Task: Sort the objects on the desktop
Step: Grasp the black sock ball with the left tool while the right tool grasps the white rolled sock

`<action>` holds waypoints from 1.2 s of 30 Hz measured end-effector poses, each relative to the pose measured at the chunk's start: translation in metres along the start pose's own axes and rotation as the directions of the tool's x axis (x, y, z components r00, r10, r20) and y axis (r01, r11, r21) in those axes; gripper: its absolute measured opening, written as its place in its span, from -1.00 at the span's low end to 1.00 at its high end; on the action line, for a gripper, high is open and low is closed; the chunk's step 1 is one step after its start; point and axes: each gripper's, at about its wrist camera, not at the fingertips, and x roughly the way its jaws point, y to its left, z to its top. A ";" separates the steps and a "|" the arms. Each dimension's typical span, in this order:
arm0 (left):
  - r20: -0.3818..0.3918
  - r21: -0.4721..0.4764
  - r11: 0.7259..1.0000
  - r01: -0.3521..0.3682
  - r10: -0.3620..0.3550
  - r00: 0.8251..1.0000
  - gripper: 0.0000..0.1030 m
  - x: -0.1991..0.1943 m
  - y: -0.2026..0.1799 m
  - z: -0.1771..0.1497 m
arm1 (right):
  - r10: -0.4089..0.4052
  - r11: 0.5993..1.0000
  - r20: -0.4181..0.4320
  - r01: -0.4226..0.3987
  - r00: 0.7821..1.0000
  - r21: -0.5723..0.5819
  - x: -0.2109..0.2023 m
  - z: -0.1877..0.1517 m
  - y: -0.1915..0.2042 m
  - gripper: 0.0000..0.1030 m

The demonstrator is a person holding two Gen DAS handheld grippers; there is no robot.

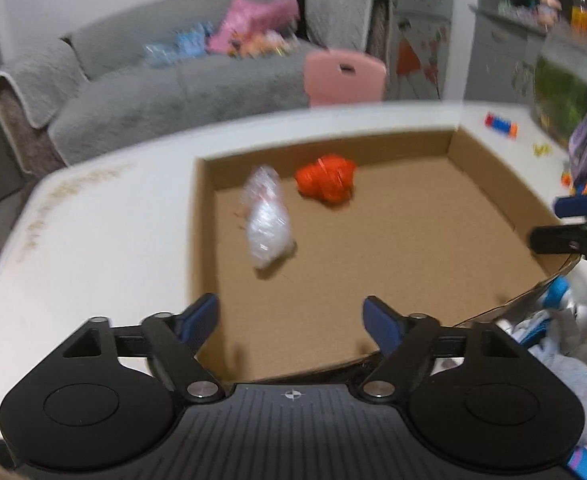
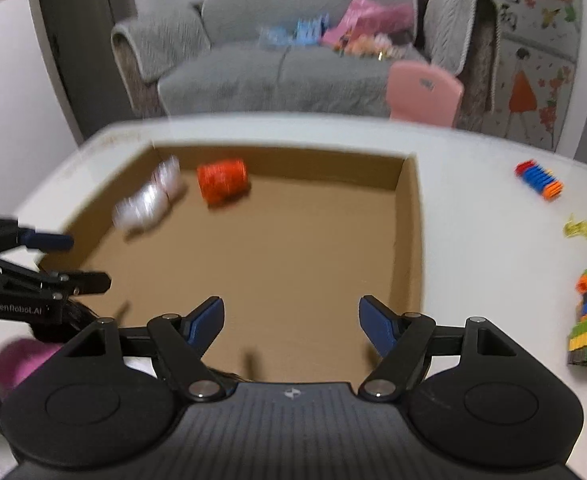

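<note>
Two claws (image 1: 291, 322) (image 2: 291, 322) wide, empty, above cardboard tray (image 1: 413, 240); crinkly, seemingly plastic bundles (image 1: 267, 220) inside.

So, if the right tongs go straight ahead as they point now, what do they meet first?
Probably the bare brown floor of the shallow cardboard box. The open right tongs aim at its empty middle; the orange ribbed roll lies farther back, to the left.
</note>
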 end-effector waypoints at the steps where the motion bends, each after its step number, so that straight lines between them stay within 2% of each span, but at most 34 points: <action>1: 0.024 -0.013 1.000 -0.013 0.013 1.000 0.65 -0.013 0.002 -0.005 | 0.010 1.000 0.029 -0.010 1.000 -0.012 -0.013 -0.008 0.001 0.43; 4: 0.093 -0.041 0.999 -0.011 0.015 0.996 0.65 -0.055 0.001 -0.032 | 0.055 0.998 0.119 -0.051 0.991 -0.042 -0.054 -0.034 0.004 0.50; 7: 0.141 -0.012 1.000 0.003 -0.001 0.990 0.66 -0.101 -0.015 -0.075 | 0.081 0.995 0.200 -0.068 0.976 -0.074 -0.102 -0.082 0.013 0.63; 11: 0.151 0.078 0.997 0.021 -0.033 0.988 0.72 -0.141 -0.059 -0.130 | 0.055 0.996 0.251 -0.037 0.966 -0.078 -0.146 -0.152 0.036 0.64; 15: 0.175 0.223 0.974 0.032 -0.072 0.982 0.85 -0.164 -0.108 -0.172 | -0.002 0.988 0.289 0.048 0.957 -0.149 -0.163 -0.199 0.073 0.67; 17: 0.176 0.280 0.959 0.051 -0.103 0.979 0.86 -0.165 -0.128 -0.185 | -0.003 0.983 0.309 0.060 0.951 -0.174 -0.160 -0.209 0.088 0.77; 20: 0.122 0.305 0.950 0.064 -0.106 0.987 0.75 -0.146 -0.147 -0.191 | -0.020 0.975 0.302 0.085 0.953 -0.204 -0.141 -0.212 0.101 0.72; 25: 0.057 0.235 0.960 0.153 -0.171 0.984 0.79 -0.129 -0.140 -0.195 | -0.036 0.983 0.300 0.089 0.953 -0.162 -0.131 -0.211 0.091 0.66; 32: 0.023 0.233 0.957 0.174 -0.184 0.983 0.80 -0.112 -0.149 -0.193 | -0.061 0.986 0.300 0.103 0.952 -0.127 -0.137 -0.215 0.078 0.67; 36: 0.022 0.231 0.960 0.159 -0.169 0.985 0.80 -0.102 -0.153 -0.187 | -0.067 0.988 0.290 0.105 0.955 -0.116 -0.138 -0.227 0.079 0.67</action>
